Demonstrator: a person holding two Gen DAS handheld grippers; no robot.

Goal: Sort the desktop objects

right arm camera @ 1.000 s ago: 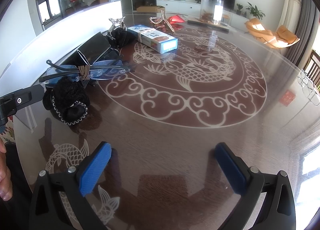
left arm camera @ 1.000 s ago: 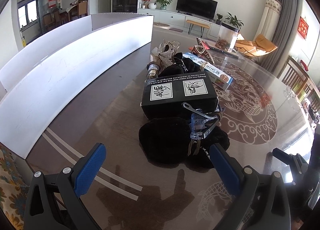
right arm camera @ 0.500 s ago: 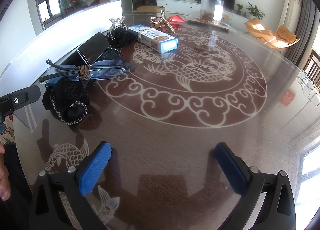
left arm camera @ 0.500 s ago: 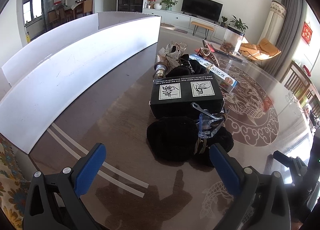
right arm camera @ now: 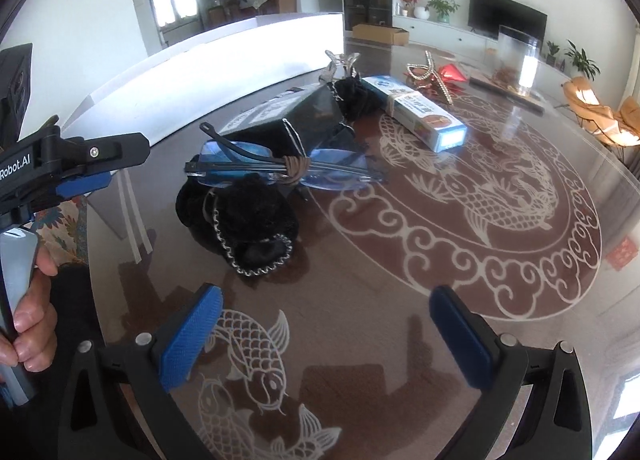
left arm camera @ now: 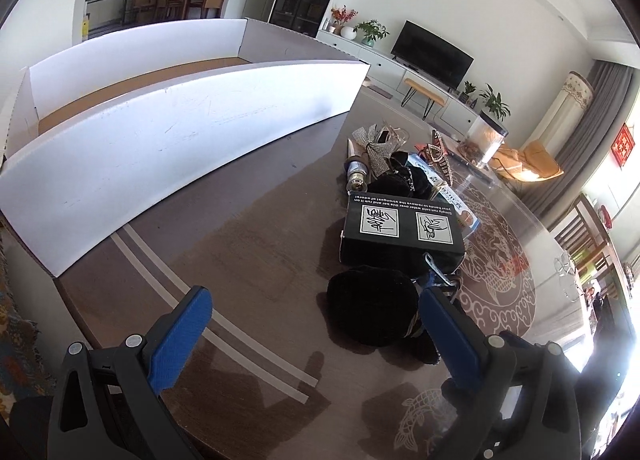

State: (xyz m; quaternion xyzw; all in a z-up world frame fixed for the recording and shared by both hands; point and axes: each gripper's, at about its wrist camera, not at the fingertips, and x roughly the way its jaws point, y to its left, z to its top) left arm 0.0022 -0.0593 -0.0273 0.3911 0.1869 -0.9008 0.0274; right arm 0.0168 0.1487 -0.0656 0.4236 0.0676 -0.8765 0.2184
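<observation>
A row of objects lies on the glass-topped table. Nearest is a black furry pouch [left arm camera: 372, 310] [right arm camera: 244, 216] with a chain, with blue glasses [right arm camera: 280, 170] across it. Behind it sit a black box [left arm camera: 402, 230] [right arm camera: 296, 120], a second black pouch [right arm camera: 358, 96], a blue-and-white carton [right arm camera: 420, 116] [left arm camera: 456, 200], a sequin bow [left arm camera: 378, 148] and gold hair clips [right arm camera: 426, 74]. My left gripper [left arm camera: 314, 314] is open, its right pad beside the near pouch. My right gripper [right arm camera: 328, 312] is open and empty over bare table, below the pouch.
A long white cardboard tray [left arm camera: 180, 128] [right arm camera: 240, 56] stands along the table's left side. A clear jar [right arm camera: 518, 60] [left arm camera: 484, 138] stands at the far end. The left gripper's body and a hand [right arm camera: 28, 320] show at the left of the right wrist view.
My left gripper has risen and shifted left; the tray's inside now shows. My right gripper has moved closer to the near pouch and glasses. Both stay open.
</observation>
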